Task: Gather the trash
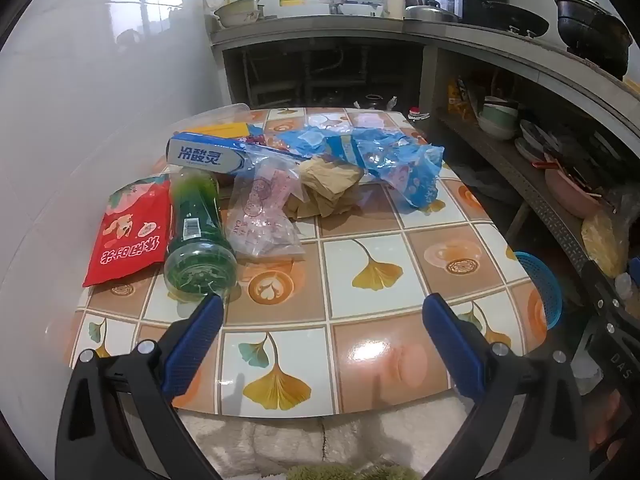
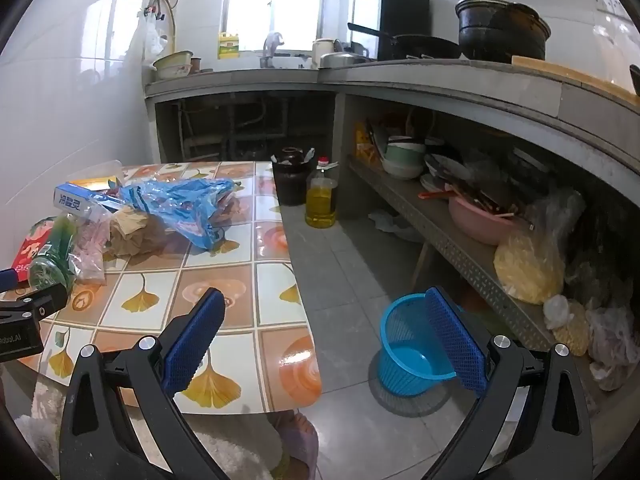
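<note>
- Here we hold the left gripper (image 1: 322,312) spread wide above the near part of the table (image 1: 372,232), with nothing between its blue pads.
- Just ahead of its left finger lies a green bottle (image 1: 196,236) on its side, its base almost touching the fingertip.
- Left of the bottle we see a red packet (image 1: 128,232); right of it, a clear bag (image 1: 262,216) and a wad of brown paper (image 1: 326,188).
- Farther ahead sit a blue and white box (image 1: 204,154) and a crumpled blue bag (image 1: 384,156).
- Our right gripper (image 2: 324,308) is also wide and empty, hanging over the table's right edge.
- Behind its right finger, down on the floor, stands a blue basket (image 2: 404,348), well apart from the rubbish.
</note>
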`<state>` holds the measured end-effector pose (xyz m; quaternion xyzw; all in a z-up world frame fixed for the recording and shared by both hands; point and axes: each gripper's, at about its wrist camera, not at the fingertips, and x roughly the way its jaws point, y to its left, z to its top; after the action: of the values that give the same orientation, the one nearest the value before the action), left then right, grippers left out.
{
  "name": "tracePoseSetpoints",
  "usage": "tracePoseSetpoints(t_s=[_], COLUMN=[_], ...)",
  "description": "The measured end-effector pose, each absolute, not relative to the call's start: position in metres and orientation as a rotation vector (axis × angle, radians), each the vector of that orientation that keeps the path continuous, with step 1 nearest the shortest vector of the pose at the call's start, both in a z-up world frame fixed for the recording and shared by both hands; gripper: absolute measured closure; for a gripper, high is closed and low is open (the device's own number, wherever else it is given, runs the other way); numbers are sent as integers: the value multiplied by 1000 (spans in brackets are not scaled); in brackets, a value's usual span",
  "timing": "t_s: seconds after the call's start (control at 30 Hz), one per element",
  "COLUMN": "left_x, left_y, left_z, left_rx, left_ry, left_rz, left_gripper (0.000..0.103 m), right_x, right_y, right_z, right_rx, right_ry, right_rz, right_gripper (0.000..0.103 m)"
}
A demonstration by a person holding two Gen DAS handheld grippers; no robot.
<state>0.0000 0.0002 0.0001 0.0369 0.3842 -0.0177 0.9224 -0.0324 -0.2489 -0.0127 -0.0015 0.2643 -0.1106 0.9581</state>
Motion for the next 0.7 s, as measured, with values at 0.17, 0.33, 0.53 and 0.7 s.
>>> tracePoseSetpoints(t_s=[0.17,0.33,0.53,0.7], left_x=[0,0,0,0], left_y=[0,0,0,0], left_z=[0,0,0,0], left_rx=[75,71,70,70], left_ry=[790,794,796,797], left_rz=[-35,-39,-39,-38], left_gripper=[6,5,5,5], right_x=[-32,-32,-31,-30], right_y=[-249,-248,-247,-245], right_z=[-12,-13,-14,-13], right_rx=[-3,-2,-5,-5], right_ry=[537,536,536,535], right_rz=[-224,-223,-224,-223], right_gripper=[8,8,8,8])
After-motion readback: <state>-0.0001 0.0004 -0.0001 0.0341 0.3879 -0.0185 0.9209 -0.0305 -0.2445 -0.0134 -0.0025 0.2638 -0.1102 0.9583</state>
